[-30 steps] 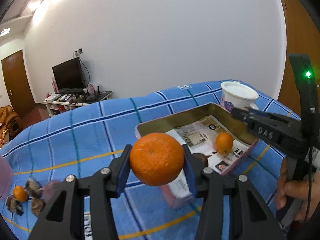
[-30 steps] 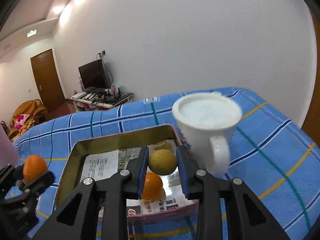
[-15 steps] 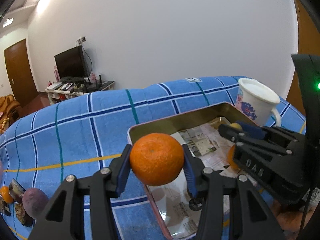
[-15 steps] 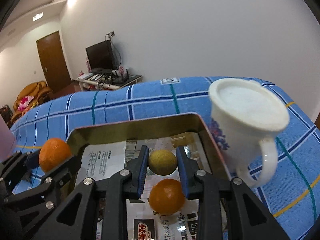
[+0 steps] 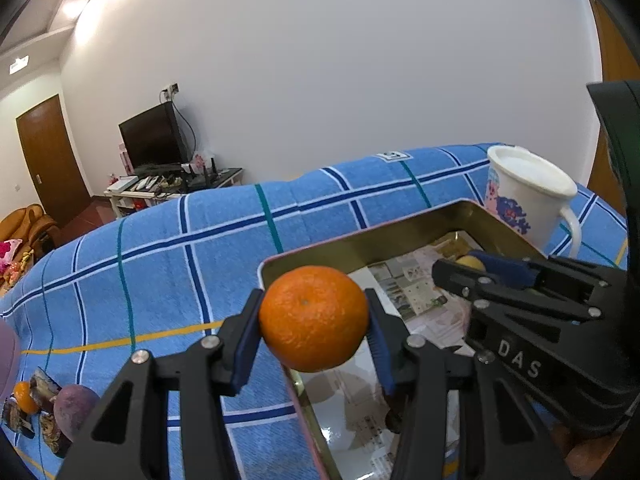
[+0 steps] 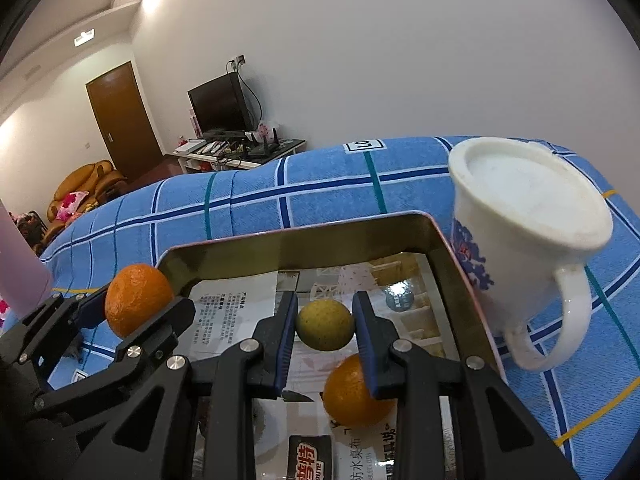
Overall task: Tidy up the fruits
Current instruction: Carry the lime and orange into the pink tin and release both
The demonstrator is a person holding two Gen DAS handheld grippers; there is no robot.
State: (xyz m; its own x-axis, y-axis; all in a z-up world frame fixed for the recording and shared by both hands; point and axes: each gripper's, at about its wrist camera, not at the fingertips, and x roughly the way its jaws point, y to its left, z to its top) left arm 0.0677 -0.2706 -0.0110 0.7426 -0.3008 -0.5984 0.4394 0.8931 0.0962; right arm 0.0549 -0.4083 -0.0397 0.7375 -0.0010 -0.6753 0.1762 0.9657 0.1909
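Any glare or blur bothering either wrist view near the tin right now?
Left wrist view: ceiling light glares off the gold metal tin's shiny floor; round orange tangerine sharp. Right wrist view: white ceramic mug slightly soft, small yellow-green fruit crisp; fisheye bends both.

The right gripper [image 6: 325, 330] pinches a small yellow-green fruit [image 6: 325, 325] between its blue pads, held over a gold-walled tin tray [image 6: 304, 248] lined with printed paper. Just below the fruit, toward five o'clock, an orange [image 6: 352, 394] lies in the tray, partly hidden behind the gripper's right finger. At nine o'clock the left gripper [image 6: 138, 308] clamps a larger orange [image 6: 138, 305] at the tray's near-left corner, possibly just outside its rim. A white mug [image 6: 524, 240] stands at two o'clock on the blue checked cloth [image 6: 240, 200], close against the tray's right wall.
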